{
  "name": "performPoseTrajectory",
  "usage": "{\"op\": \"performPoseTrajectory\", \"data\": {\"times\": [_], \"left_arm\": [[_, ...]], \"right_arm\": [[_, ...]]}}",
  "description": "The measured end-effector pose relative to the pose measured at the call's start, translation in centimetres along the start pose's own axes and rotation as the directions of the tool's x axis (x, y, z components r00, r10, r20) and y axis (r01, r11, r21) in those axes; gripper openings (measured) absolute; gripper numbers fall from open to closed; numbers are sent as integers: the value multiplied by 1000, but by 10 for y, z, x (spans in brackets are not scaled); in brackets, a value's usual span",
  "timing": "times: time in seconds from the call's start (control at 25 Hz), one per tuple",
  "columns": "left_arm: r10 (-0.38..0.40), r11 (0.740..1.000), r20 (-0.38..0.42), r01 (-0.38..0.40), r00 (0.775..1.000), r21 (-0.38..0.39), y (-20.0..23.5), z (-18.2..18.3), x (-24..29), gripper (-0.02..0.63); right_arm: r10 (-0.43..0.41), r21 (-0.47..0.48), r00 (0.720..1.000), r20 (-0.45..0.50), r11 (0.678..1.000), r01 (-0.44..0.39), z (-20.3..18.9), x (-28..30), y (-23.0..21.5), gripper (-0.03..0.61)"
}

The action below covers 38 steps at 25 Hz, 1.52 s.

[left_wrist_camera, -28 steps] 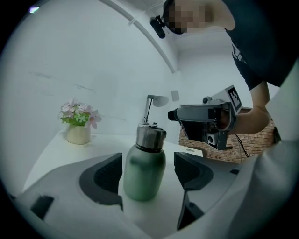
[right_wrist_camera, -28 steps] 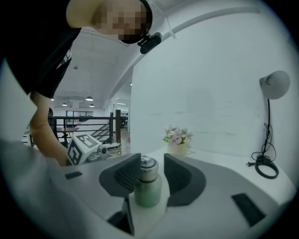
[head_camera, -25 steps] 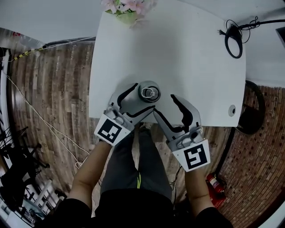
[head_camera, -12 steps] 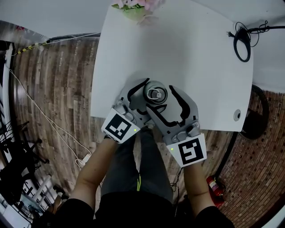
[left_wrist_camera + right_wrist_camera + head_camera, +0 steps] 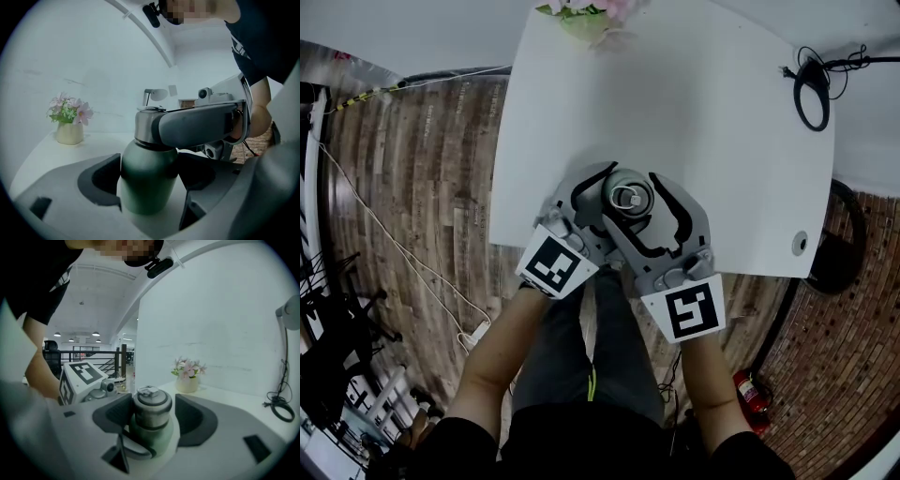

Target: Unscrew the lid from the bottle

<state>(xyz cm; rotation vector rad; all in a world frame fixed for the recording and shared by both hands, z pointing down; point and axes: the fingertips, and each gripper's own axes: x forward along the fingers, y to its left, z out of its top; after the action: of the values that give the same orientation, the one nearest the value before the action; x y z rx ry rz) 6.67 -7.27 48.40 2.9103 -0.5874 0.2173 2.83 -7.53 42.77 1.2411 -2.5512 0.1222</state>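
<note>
The bottle (image 5: 148, 180) stands upright on the white table (image 5: 675, 112), close to the near edge, right in front of the person. It has a dark green body and a steel lid (image 5: 151, 405), and the lid is on.

Both tools are set about it at different heights. The left gripper (image 5: 598, 201) comes in low from the person's left, with the green body between its jaws. They have just been opening and now stand wide, cupping the body without squeezing it. One pad sits just beside the green wall; I can't say it presses.

The right gripper (image 5: 630, 200) lies over the left one and reaches in higher, at lid height. Its jaws have just been opening too. They are wide apart, one each side of the steel lid, with a thin gap on at least one side — around it, not clamped on it.

Farther off, at the table's far edge, stands a small pale vase (image 5: 69, 132) of pink flowers, well apart from the bottle. A black cable (image 5: 813, 94) lies coiled near the far right corner. Under it all is a wood-plank floor (image 5: 422, 187) — the person's legs show below the table edge.
</note>
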Motion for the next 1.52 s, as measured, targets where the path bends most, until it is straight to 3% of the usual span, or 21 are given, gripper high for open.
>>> {"op": "performPoseTrajectory", "data": {"times": [0.08, 0.28, 0.52, 0.64, 0.8, 0.92, 1.24, 1.44, 1.52], "left_arm": [[0, 1000, 1, 0, 1000, 3, 1, 0, 0, 374], [-10, 1000, 3, 10, 1000, 10, 1, 0, 0, 373], [-12, 1000, 5, 12, 1000, 0, 2, 2, 0, 374], [-13, 1000, 7, 13, 1000, -3, 1, 2, 0, 374], [-15, 1000, 8, 15, 1000, 1, 2, 3, 0, 373], [-16, 1000, 9, 16, 1000, 4, 2, 2, 0, 373], [-16, 1000, 14, 16, 1000, 8, 1, 2, 0, 373], [-17, 1000, 8, 17, 1000, 7, 1, 3, -1, 373], [-16, 1000, 9, 16, 1000, 6, 1, 3, 0, 373]], "right_arm": [[-6, 1, 1000, -2, 1000, 6, -1, 1, -1, 261], [45, -4, 999, 8, 999, -44, 0, 1, 0, 259], [230, -88, 973, -16, 969, -230, -2, 1, 6, 259], [370, -144, 928, -33, 918, -371, 1, 0, 10, 259], [551, -180, 831, -76, 812, -555, 1, 0, 14, 259], [604, -168, 793, -85, 775, -609, 1, -1, 14, 259], [567, -193, 821, -65, 800, -568, 2, 0, 15, 259], [472, -129, 881, -22, 873, -470, -2, -1, 13, 308], [386, -77, 922, 24, 921, -383, -3, -5, 8, 310]]}}
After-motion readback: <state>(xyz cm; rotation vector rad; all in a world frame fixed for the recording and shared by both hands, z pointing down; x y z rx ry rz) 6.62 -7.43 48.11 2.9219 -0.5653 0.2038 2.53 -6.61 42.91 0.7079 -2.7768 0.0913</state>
